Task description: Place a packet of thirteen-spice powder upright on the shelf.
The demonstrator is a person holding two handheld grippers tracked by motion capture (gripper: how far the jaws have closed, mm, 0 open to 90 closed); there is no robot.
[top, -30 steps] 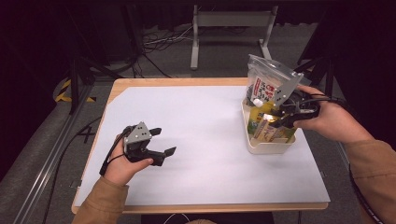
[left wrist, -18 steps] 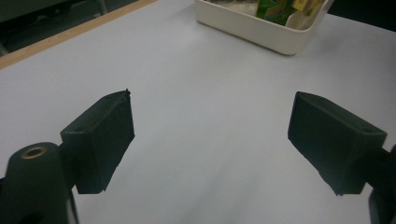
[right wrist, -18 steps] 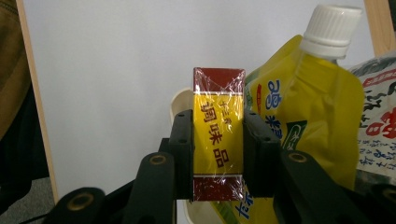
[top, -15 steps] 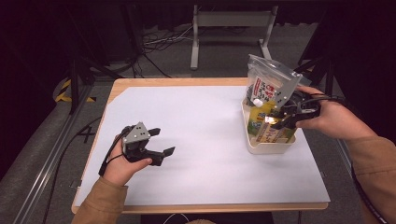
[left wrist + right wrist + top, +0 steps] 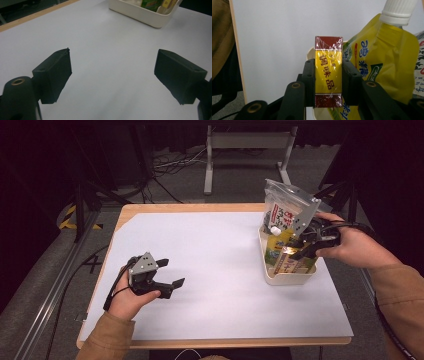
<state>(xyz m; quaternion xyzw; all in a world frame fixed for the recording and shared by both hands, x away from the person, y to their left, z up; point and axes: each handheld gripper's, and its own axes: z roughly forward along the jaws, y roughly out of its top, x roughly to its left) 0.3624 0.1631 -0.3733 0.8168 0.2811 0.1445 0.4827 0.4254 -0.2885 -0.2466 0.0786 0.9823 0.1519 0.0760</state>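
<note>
Box (image 5: 328, 72): flat, film-wrapped, yellow-and-maroon; clamped between right gripper (image 5: 328, 82) fingers.
Pouch (image 5: 377, 62): glossy yellow, ribbed white cap, right of them.
Left gripper (image 5: 112, 75): fingers wide apart, holding nothing, over matte white surface (image 5: 107, 45).

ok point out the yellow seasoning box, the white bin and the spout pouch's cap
yellow seasoning box (image 5: 329, 72): right gripper view, front label
white bin (image 5: 140, 13): left gripper view, near wall
spout pouch's cap (image 5: 400, 8): right gripper view, ribbed side

1. The yellow box (image 5: 328, 72), wrapped in clear film with dark red ends, bears the dark red Chinese characters 调味品 down its face; smaller characters above them are too blurred to read.
2. Just beside the box, the yellow pouch (image 5: 384, 62) with a white cap carries large blue characters, not legible.
3. Behind that pouch, the clear bag (image 5: 285, 212) shows red and black print, unreadable.
</note>
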